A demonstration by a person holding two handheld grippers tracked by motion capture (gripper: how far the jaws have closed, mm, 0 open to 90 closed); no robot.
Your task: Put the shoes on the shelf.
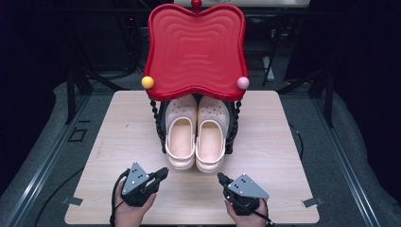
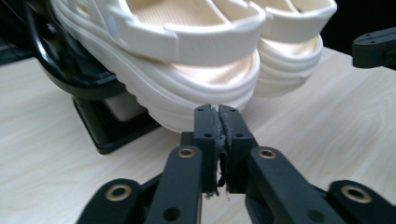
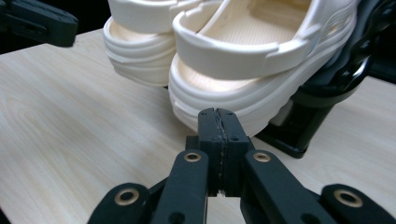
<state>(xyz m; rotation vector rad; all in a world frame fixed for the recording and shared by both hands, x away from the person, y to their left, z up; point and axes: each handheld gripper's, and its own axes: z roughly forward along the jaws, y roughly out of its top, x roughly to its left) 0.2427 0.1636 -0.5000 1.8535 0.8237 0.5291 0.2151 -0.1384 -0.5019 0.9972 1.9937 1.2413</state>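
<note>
A: Where are the 2 clogs (image 1: 195, 137)?

B: On the black rack (image 1: 161, 125), heels sticking out for grabbing.

A: And the claws?

B: Left gripper (image 1: 163, 172) and right gripper (image 1: 221, 178) wait near the rack, both pinched closed, empty.

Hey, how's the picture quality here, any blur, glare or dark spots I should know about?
High view: table evenly lit, surroundings nearly black, soft glare on the red tray. Left gripper view: left gripper sharp, cream clogs slightly soft and bright. Right gripper view: right gripper sharp, black stand in shadow.
</note>
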